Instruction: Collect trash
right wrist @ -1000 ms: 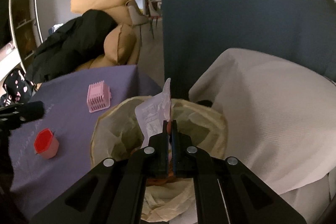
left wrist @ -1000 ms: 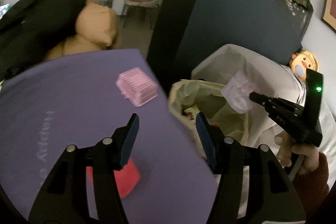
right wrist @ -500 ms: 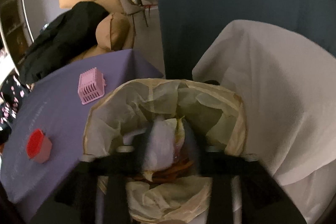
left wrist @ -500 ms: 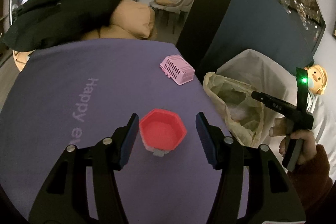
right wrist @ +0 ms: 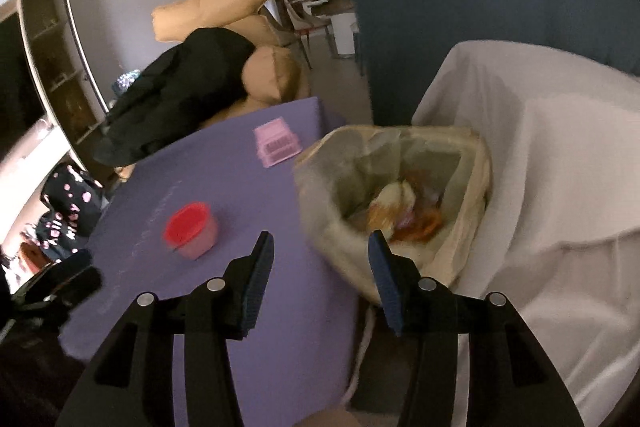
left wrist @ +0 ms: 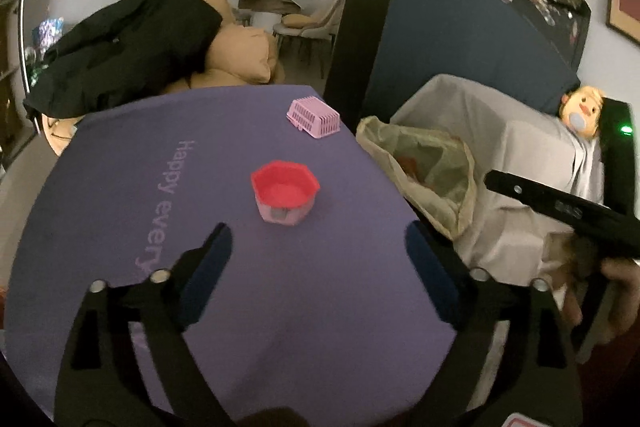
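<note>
Trash bag (right wrist: 460, 163): one, beside the purple worktop (left wrist: 248, 311), wrappers inside.
One red-lidded cup (left wrist: 285, 195) and one pink basket (left wrist: 314, 117) on worktop printed "Happy eve…". Left gripper (left wrist: 318, 253) just spread wide, empty; right gripper (right wrist: 320, 259) released, empty.

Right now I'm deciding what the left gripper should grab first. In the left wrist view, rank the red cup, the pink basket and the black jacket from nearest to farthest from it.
1. Red cup: straight ahead of the open left gripper, mid-table.
2. Pink basket: beyond the cup, by the table's far edge.
3. Black jacket: past the table, far left, draped on tan cushions.
</note>
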A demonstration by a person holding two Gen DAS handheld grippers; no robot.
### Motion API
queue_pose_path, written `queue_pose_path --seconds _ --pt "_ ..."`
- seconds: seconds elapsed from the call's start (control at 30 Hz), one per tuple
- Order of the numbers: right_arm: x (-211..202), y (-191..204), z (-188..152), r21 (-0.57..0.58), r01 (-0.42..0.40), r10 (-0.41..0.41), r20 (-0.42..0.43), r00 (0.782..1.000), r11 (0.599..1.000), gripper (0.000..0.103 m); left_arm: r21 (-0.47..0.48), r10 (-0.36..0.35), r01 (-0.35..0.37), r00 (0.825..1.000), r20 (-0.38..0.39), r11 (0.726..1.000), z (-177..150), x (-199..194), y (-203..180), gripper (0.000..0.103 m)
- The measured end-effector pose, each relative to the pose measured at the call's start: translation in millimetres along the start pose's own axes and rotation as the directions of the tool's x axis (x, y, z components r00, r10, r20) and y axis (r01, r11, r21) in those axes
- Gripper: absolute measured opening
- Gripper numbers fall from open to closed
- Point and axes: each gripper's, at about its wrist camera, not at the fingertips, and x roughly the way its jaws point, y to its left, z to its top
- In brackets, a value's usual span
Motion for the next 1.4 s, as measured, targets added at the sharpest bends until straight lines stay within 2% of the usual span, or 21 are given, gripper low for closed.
queue_pose_path --seconds 0.07,0.17,0.33,0.63,0.97,1.17,1.4 --pt "-16.1 9.9 -12.4 -0.024 0.000 0.001 0.030 1.000 1.000 0.047 0.019 0.030 -0.030 0.999 0.017 0.999 -2.3 -9.0 -7.0 0.087" --pt "-37.8 21.6 -32.6 -0.057 0.061 -0.057 0.073 0.996 0.997 0.047 0.032 0.066 -0.069 0.995 0.076 0.997 -4.0 -29.1 -14.8 0.087" --pt "-53.1 26.3 -54.6 -0.031 0.035 -0.032 0.076 0.997 0.999 0.047 -0.008 0.128 -0.128 0.985 0.113 0.992 -6.9 -50.3 -15.4 0.087" --pt "-61.2 36.5 -61.5 -0.094 0.149 -0.137 0.120 0.983 0.984 0.047 0.076 0.118 -0.124 0.989 0.086 0.989 -12.7 -49.9 -37.9 0.087" --pt "-71.0 -3.1 -61.5 -0.008 0.148 -0.145 0.139 0.980 0.989 0.047 0.123 0.145 -0.151 0.988 0.051 0.981 -12.1 -32.5 -58.3 0.087" --pt "-74.1 -10.8 -68.4 0.028 0.142 -0.145 0.139 0.980 0.989 0.047 0.144 0.155 -0.163 0.986 0.061 0.976 -12.0 -32.8 -63.5 0.087" --pt "-78.7 -6.1 -71.0 0.011 0.143 -0.143 0.158 0.977 0.990 0.047 0.158 0.152 -0.161 0.986 0.072 0.974 -10.7 -35.2 -67.1 0.087"
